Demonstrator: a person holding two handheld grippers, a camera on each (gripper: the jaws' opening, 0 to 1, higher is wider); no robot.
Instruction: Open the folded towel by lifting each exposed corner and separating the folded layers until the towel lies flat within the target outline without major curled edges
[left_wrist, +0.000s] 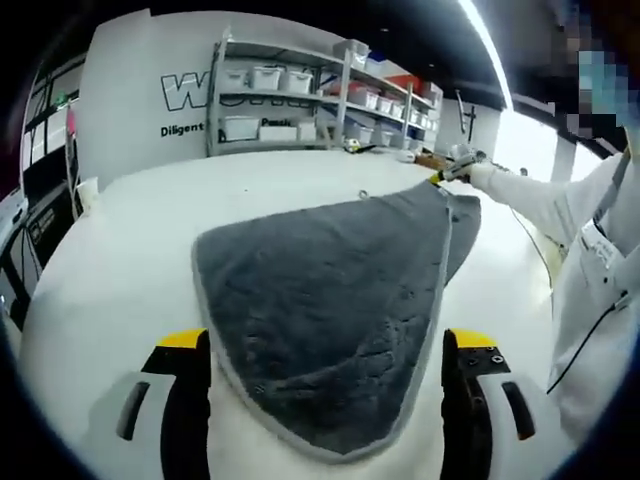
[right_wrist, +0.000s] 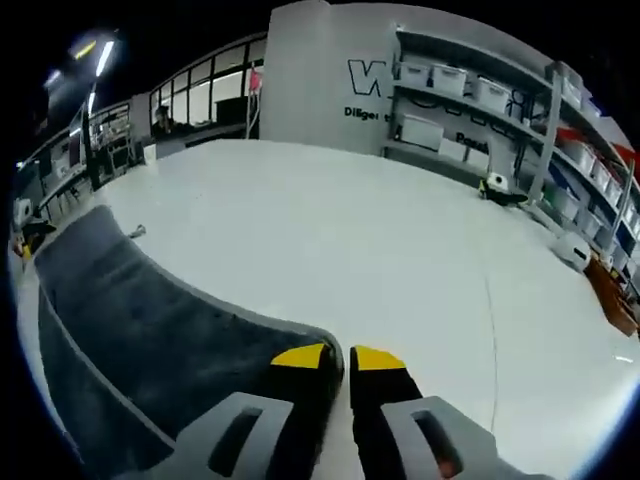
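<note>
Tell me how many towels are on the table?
1: one grey towel on the white table, between the left gripper's jaws; the right gripper pinches its far corner. Another beneath cannot be excluded.

The towel (left_wrist: 330, 320) lies on the table (left_wrist: 120, 260), its near corner between the left gripper (left_wrist: 327, 350)'s spread jaws. At its far corner, the right gripper (left_wrist: 452, 170) pinches the edge, a sleeve (left_wrist: 540, 205) behind it. Shelving (left_wrist: 320, 100) with bins stands beyond the table's far side.
</note>
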